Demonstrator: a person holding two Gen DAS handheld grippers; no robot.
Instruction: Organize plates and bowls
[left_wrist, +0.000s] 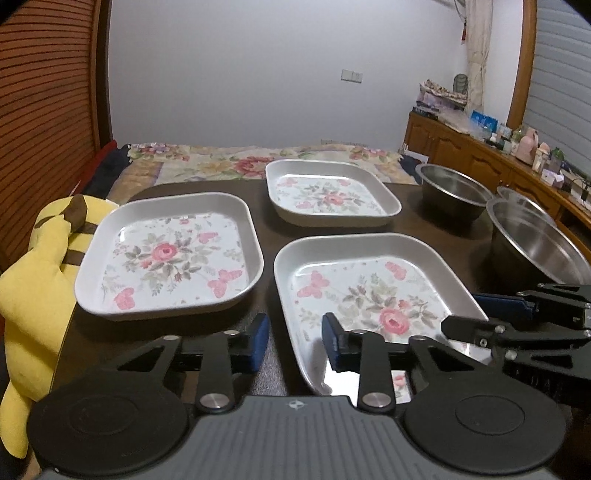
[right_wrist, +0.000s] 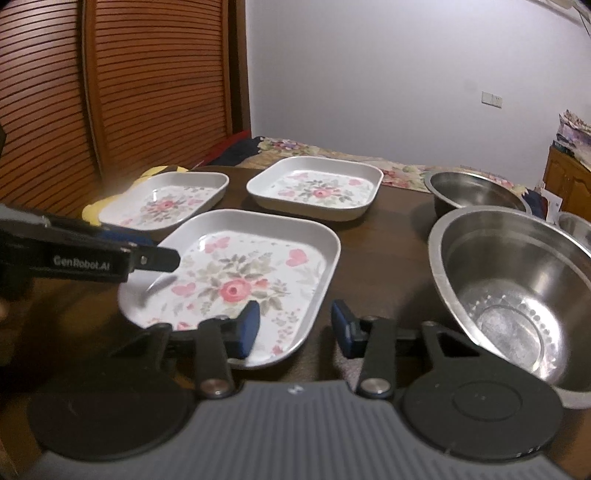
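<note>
Three square floral plates lie on the dark table: a near plate (left_wrist: 373, 295) (right_wrist: 240, 280), a left plate (left_wrist: 170, 254) (right_wrist: 166, 203) and a far plate (left_wrist: 328, 192) (right_wrist: 317, 188). Three steel bowls stand at the right: a big near bowl (right_wrist: 517, 295) (left_wrist: 535, 247), a far bowl (right_wrist: 476, 192) (left_wrist: 450, 192) and a small one (right_wrist: 576, 225) behind. My left gripper (left_wrist: 295, 339) is open, straddling the near plate's left rim. My right gripper (right_wrist: 295, 328) is open, straddling that plate's right rim. Neither grips anything.
A yellow plush toy (left_wrist: 33, 295) leans at the table's left edge. A bed with a floral cover (left_wrist: 258, 158) lies beyond the table. A wooden sideboard (left_wrist: 498, 158) with clutter runs along the right wall. A slatted wooden door (right_wrist: 129, 92) stands at the left.
</note>
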